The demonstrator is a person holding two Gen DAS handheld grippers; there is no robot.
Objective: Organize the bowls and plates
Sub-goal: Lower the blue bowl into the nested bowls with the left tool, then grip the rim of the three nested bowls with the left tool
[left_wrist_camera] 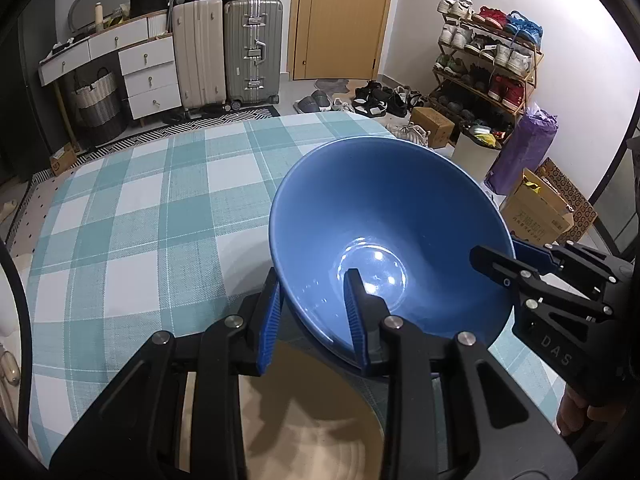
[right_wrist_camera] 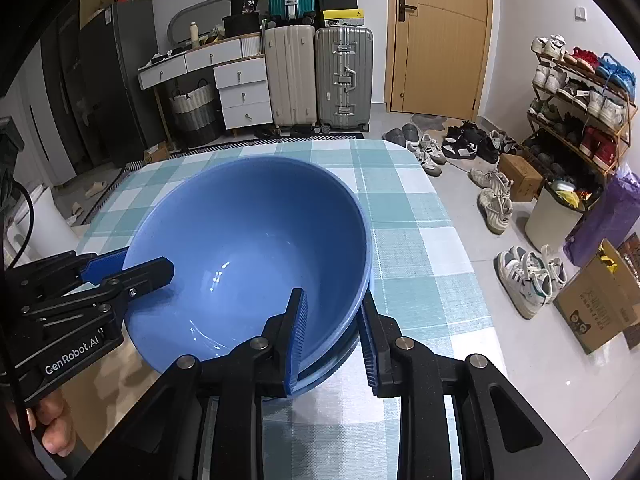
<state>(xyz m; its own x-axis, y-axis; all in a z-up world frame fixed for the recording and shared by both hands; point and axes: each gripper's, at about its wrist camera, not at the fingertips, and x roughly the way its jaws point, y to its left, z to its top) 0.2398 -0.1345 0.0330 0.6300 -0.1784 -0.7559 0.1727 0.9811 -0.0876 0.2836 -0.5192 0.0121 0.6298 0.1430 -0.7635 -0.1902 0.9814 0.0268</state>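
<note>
Bowl [left_wrist_camera: 384,216]: blue, tilted, above my checked tablecloth [left_wrist_camera: 132,216], carried between both tools. A second blue rim shows just under it; I cannot tell whether they touch.
Left gripper [left_wrist_camera: 316,316]: pinching the bowl's near wall, one pad inside, one outside.
Right gripper [right_wrist_camera: 334,336]: pinching the bowl's wall on the opposite side, likewise one pad inside, one outside.
Beige plate [left_wrist_camera: 312,420]: below the bowl, under my left gripper.
Suitcases [left_wrist_camera: 228,52]: beyond the bowl, against the far wall.
</note>
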